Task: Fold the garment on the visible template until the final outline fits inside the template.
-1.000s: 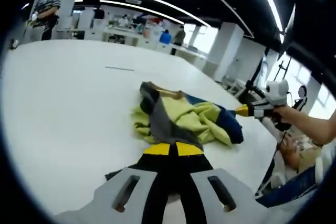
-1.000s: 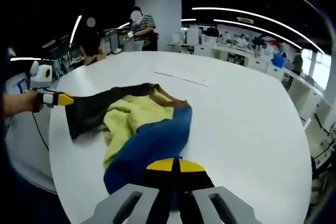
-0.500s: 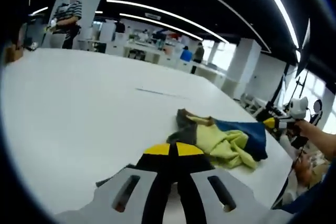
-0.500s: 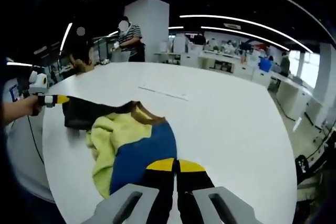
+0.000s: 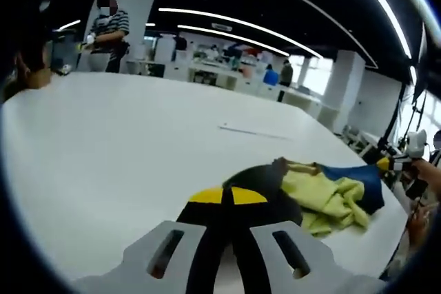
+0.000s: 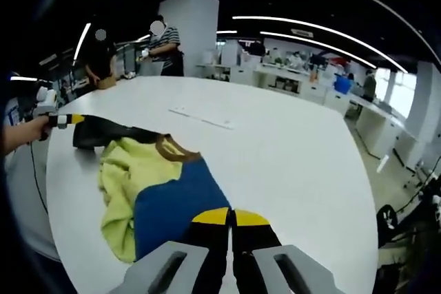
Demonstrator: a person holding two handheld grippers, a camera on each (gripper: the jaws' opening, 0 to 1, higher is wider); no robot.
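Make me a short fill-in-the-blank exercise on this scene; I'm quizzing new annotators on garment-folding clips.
1. The garment lies on a large ____ table.
2. The right tool is shut on the garment's ____ part.
3. The left tool is shut on the garment's ____ part.
4. Between those two parts, the bunched cloth is ____.

Missing words: white; blue; dark grey; yellow

1. The left gripper (image 5: 230, 196) covers the dark sleeve end of the garment (image 5: 324, 194) that its jaws pinch.
2. The right gripper (image 6: 230, 217) hides the blue hem.
3. The line on the white table (image 6: 289, 149) is too small to identify.
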